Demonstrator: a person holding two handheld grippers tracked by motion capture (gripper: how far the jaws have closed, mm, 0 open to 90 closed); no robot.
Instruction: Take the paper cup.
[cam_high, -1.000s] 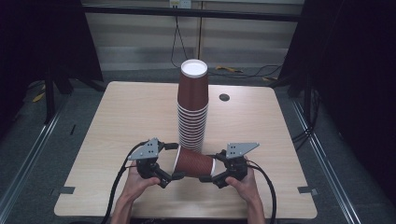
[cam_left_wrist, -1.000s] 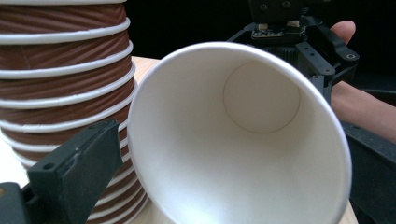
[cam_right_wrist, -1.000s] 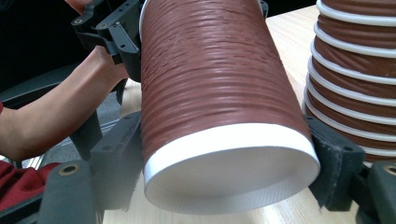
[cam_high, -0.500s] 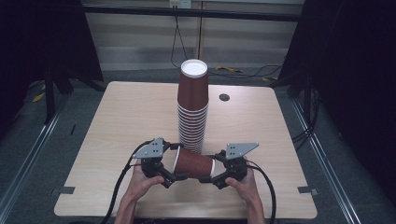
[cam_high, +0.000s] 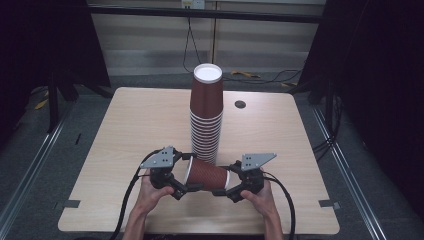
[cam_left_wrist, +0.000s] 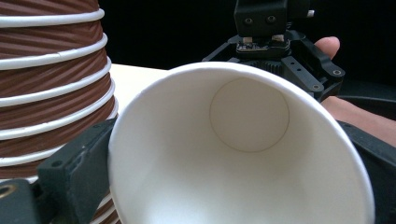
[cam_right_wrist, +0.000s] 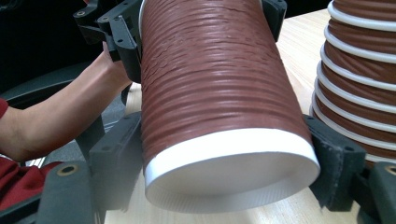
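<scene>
Light wood table (cam_high: 130, 130) takes up the middle of the high view, black curtains at either side. On it, centre frame, stands a tall stack of brown ribbed paper cups (cam_high: 206, 117), upside down, white base on top. Low centre, in front of the stack's foot, a single brown paper cup (cam_high: 207, 174) lies sideways, held off the table between both tools. Left gripper (cam_high: 181, 189) is at the rim end: its jaws have just been closing and bracket the open mouth, though whether the pads press yet cannot be told. Right gripper (cam_high: 231, 192) pinches the base end, jaws tight on both sides of the cup. Risks, as I judge them: thin wall may dent or go oval if the left jaws squeeze the unsupported rim; an uneven pull between the hands could twist the cup free; a swing toward upper frame could clip the stack and topple it. The left gripper view looks straight into the white interior (cam_left_wrist: 243, 154) to the round bottom; the right gripper view instead gives the ribbed outer wall (cam_right_wrist: 210, 79) and white base ring.
</scene>
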